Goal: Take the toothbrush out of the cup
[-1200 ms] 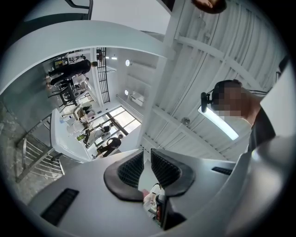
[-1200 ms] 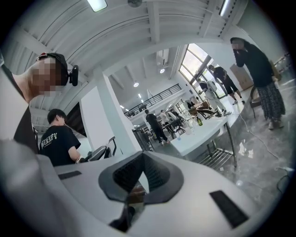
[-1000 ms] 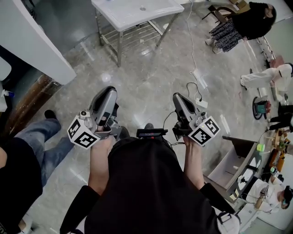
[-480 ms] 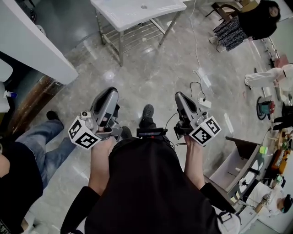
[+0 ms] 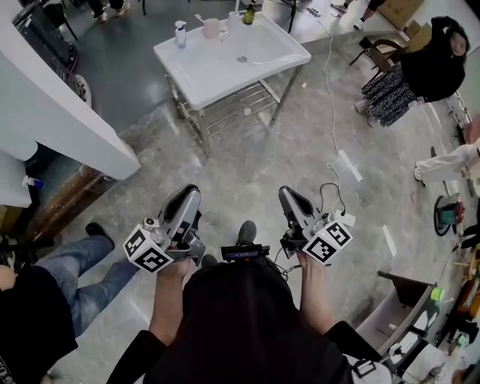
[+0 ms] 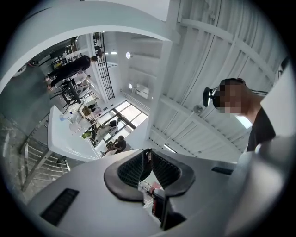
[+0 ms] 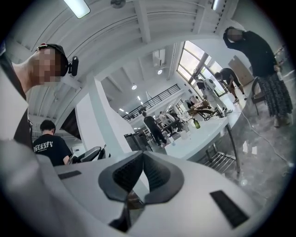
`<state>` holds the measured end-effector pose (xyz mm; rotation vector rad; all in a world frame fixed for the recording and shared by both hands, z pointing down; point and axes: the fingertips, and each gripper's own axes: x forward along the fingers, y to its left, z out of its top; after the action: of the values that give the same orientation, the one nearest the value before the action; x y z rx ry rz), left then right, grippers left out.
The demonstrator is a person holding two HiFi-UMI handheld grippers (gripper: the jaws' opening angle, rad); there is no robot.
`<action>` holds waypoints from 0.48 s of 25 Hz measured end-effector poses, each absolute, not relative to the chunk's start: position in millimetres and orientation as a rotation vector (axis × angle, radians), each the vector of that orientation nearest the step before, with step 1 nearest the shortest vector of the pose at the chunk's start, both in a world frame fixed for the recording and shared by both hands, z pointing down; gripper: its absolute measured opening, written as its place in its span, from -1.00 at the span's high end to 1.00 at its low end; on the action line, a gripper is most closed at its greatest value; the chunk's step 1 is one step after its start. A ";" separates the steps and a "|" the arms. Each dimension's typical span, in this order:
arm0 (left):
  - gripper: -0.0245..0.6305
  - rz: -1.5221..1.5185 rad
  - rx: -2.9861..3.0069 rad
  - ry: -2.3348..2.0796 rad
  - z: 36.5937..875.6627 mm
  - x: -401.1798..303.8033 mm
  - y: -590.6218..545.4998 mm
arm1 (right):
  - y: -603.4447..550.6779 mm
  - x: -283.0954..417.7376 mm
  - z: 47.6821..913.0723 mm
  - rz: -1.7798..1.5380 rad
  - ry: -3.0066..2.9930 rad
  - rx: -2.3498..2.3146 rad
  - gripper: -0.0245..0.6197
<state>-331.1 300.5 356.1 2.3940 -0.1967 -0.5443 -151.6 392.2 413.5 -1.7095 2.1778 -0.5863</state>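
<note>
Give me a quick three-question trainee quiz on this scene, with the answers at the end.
1. True or false: the right tongs grip a thing.
2. Where does the pink cup stand? A on the floor; B on the white sink table, at its far edge; C on the rack beneath it.
3. Fill in: the bottle to the right of that cup is ____.
Key: 1 false, they are shut and empty. 2 B. 3 green.
</note>
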 end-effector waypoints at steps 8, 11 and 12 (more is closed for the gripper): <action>0.76 -0.490 2.410 -0.218 358.1 -249.5 276.2 | 366.8 -72.7 419.4 -0.603 2.166 -1.687 0.90; 0.76 -0.490 2.416 -0.230 358.2 -226.2 268.4 | 360.7 -48.0 421.9 -0.607 2.168 -1.680 0.90; 0.76 -0.491 2.418 -0.234 357.8 -219.3 266.1 | 358.5 -41.2 422.4 -0.608 2.172 -1.676 0.90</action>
<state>-219.3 266.1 357.8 2.4178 -0.2340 -0.4908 -41.2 358.5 422.4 -1.6756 2.1723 -0.6084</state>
